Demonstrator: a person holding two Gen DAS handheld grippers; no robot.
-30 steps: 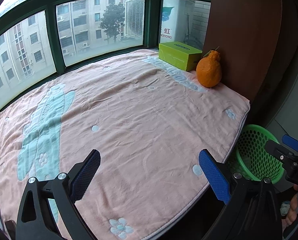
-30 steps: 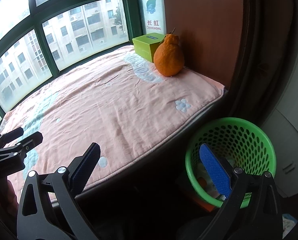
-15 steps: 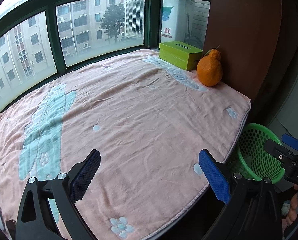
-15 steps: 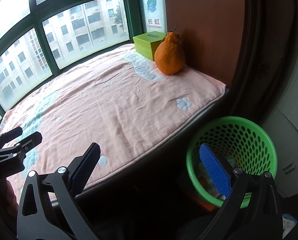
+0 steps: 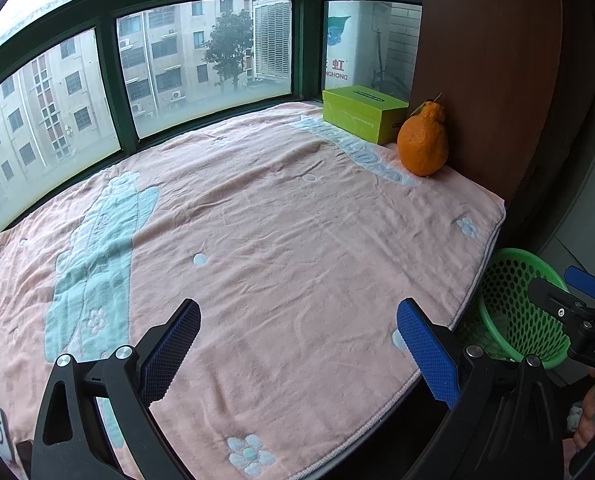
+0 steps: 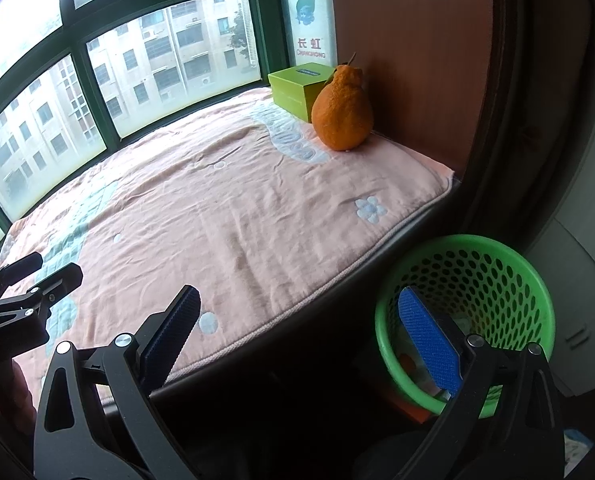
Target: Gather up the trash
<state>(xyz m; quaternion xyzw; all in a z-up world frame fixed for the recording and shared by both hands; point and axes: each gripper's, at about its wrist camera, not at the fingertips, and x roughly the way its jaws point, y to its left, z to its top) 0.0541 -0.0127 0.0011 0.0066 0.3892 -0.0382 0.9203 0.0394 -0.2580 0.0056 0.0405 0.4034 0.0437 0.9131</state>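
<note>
Left gripper (image 5: 297, 344) up close, jaws spread wide, nothing between them, hovering over the pink blanket (image 5: 257, 240). Right gripper (image 6: 297, 340) gaping too, empty, one blue pad above the rim of the green basket (image 6: 497, 280), which stands on the floor just beside the ledge's corner. Scraps of trash (image 6: 409, 360) dimly visible in the basket's bottom. Further back, orange fruit (image 6: 342, 114) upright by the wooden panel (image 6: 417, 60). Touching it from behind, green tissue box (image 5: 361, 114).

A pink flowered blanket (image 5: 281, 240) covers the window ledge; at two o'clock sit a lime-green cardboard box (image 5: 361, 114) and a bumpy orange citrus fruit (image 5: 422, 145), just beside each other.
</note>
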